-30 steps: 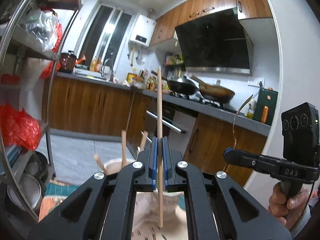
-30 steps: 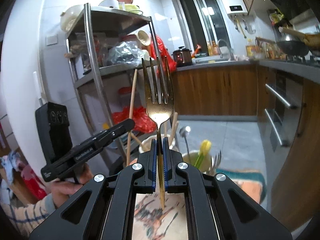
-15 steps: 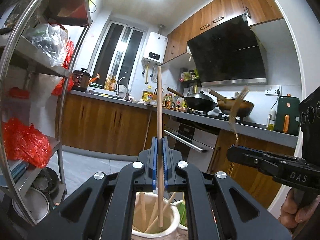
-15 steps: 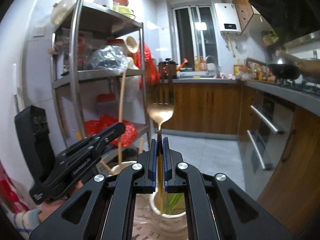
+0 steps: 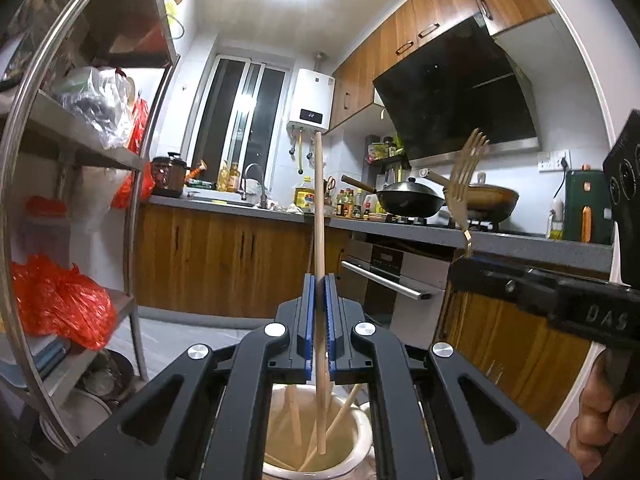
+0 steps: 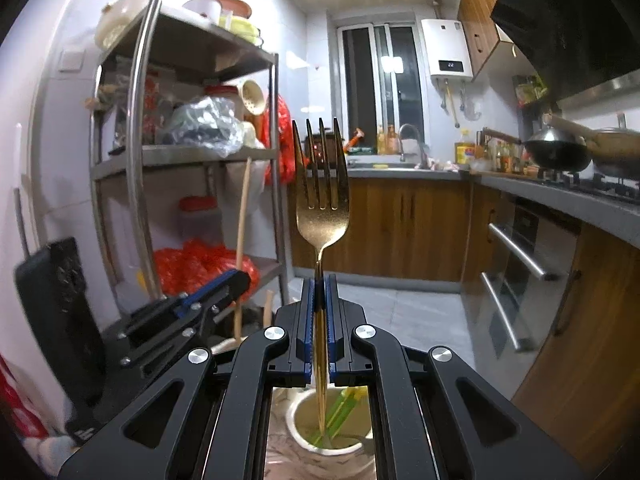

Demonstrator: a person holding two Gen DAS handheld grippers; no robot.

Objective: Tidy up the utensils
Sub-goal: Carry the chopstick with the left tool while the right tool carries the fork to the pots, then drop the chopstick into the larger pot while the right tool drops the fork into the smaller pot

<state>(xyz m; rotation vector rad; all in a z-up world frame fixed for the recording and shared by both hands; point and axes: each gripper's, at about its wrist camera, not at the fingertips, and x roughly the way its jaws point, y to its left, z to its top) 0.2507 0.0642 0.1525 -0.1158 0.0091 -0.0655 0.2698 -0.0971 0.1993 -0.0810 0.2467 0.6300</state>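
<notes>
My left gripper (image 5: pixel 319 280) is shut on a wooden chopstick (image 5: pixel 319 216) held upright. Its lower end hangs inside a cream holder cup (image 5: pixel 360 446) that holds several more chopsticks. My right gripper (image 6: pixel 319 280) is shut on a gold fork (image 6: pixel 321 200), tines up. The fork's handle tip reaches into a white cup (image 6: pixel 298 428) that holds green-handled utensils. The right gripper and fork (image 5: pixel 464 184) show at right in the left wrist view. The left gripper (image 6: pixel 236 280) and its chopstick (image 6: pixel 243 216) show at left in the right wrist view.
A metal shelf rack (image 6: pixel 138 152) with bags and bowls stands at the left. A kitchen counter (image 5: pixel 400 228) with woks, bottles and a sink runs along the back and right. An oven handle (image 6: pixel 516 252) sticks out on the right.
Both grippers have levelled out and come down over their cups. The chopstick's end and the fork's handle tip now hang inside the cups.
</notes>
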